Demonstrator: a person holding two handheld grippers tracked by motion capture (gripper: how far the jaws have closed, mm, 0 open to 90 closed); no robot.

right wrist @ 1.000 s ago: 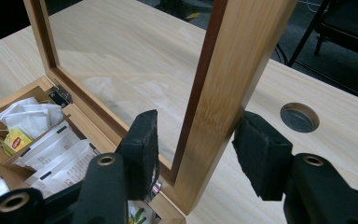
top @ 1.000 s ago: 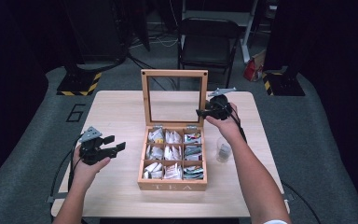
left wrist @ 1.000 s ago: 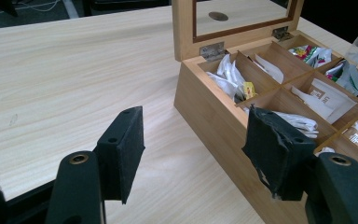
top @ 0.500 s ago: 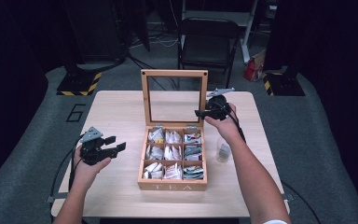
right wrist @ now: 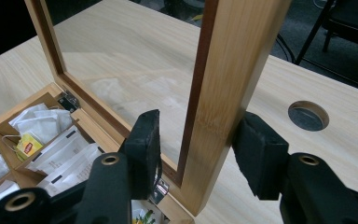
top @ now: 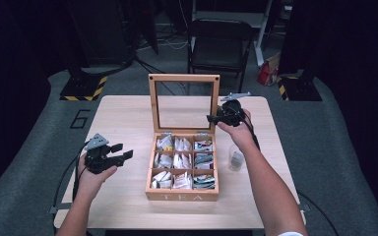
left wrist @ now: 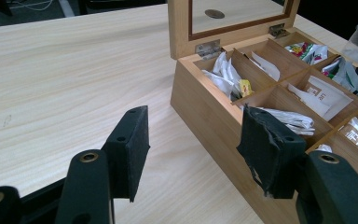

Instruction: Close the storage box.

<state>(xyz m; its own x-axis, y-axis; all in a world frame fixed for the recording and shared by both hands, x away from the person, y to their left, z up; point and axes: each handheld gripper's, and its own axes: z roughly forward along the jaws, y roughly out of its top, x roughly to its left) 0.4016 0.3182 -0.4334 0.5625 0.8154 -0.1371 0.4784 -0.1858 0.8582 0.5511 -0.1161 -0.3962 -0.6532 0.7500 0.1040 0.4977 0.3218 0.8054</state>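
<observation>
A wooden tea box (top: 182,195) stands mid-table, its compartments holding tea bags (top: 182,162). Its glass-paned lid (top: 152,103) is upright. My right gripper (top: 210,118) reaches the lid's right side rail (right wrist: 214,116). The rail stands between the jaws, which have just been closing. The right pad (right wrist: 256,154) sits against the wood, while a gap shows beside the left pad (right wrist: 144,144). My left gripper (top: 123,151) hovers above the table left of the box, open with nothing between its jaws (left wrist: 193,149), which have narrowed a little.
A small clear glass (top: 236,158) stands right of the box, under my right forearm. A round cable hole (right wrist: 308,115) is in the tabletop behind the lid. A black chair (top: 219,44) stands beyond the table's far edge.
</observation>
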